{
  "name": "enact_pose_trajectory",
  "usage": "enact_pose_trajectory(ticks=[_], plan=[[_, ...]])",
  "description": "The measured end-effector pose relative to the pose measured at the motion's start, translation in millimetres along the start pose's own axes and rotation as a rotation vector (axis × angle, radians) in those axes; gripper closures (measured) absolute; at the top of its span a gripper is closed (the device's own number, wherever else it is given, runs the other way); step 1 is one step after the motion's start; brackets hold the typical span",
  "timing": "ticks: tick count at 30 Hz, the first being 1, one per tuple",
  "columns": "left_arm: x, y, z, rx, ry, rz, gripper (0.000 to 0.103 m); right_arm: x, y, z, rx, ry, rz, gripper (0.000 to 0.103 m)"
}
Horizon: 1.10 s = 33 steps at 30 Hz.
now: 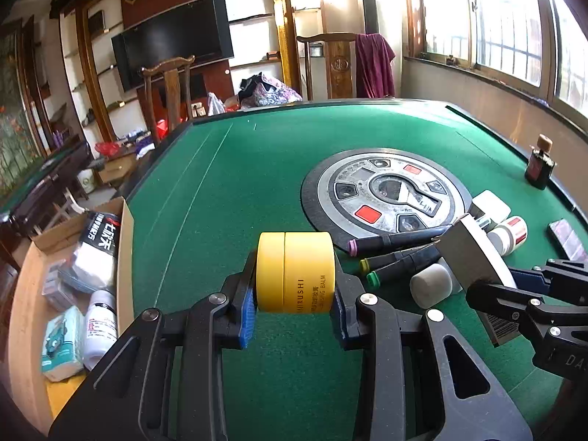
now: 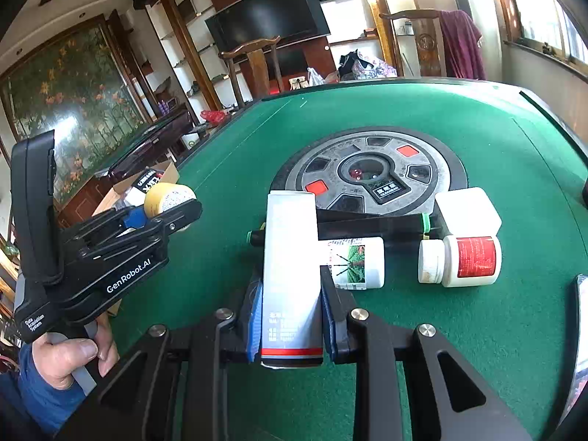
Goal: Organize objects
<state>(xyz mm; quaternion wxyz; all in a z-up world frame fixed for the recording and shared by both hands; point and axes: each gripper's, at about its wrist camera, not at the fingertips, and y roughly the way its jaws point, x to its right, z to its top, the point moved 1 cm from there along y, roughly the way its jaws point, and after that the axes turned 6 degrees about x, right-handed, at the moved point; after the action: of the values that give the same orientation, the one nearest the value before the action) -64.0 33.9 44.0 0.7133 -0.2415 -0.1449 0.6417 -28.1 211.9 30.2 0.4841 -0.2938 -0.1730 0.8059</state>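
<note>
My left gripper (image 1: 294,305) is shut on a yellow balm jar (image 1: 296,272), held above the green table (image 1: 235,191); it also shows at the left of the right wrist view (image 2: 167,207). My right gripper (image 2: 292,316) is shut on a grey box (image 2: 290,268) with a red and black end band; the box also shows in the left wrist view (image 1: 474,257). On the table lie several marker pens (image 1: 397,253), a white bottle with a green picture label (image 2: 354,262), a red-labelled white bottle (image 2: 463,261) and a white square jar (image 2: 466,209).
A cardboard box (image 1: 125,242) beside the table's left edge holds packets and a white bottle (image 1: 99,323). A round control panel (image 1: 386,191) sits in the table's centre. A dark perfume bottle (image 1: 539,163) stands at the far right edge. Wooden chairs stand beyond the table.
</note>
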Motion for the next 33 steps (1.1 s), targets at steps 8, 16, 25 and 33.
enact_pose_trajectory(ticks=[8, 16, 25, 33], plan=[[6.0, -3.8, -0.7, 0.016, 0.033, 0.023, 0.071, -2.4, -1.0, -2.9, -0.009, 0.007, 0.022, 0.077], [9.7, -7.2, -0.7, 0.03, 0.049, 0.045, 0.071, -2.6, -0.9, -4.0, -0.011, 0.012, 0.024, 0.077], [11.2, -10.1, -0.1, 0.048, 0.063, 0.064, 0.071, -3.3, -0.5, -5.5, -0.005, 0.008, 0.018, 0.077], [12.1, -14.9, 0.8, 0.066, 0.07, 0.077, 0.071, -5.2, -0.9, -9.0, 0.005, -0.001, 0.005, 0.077]])
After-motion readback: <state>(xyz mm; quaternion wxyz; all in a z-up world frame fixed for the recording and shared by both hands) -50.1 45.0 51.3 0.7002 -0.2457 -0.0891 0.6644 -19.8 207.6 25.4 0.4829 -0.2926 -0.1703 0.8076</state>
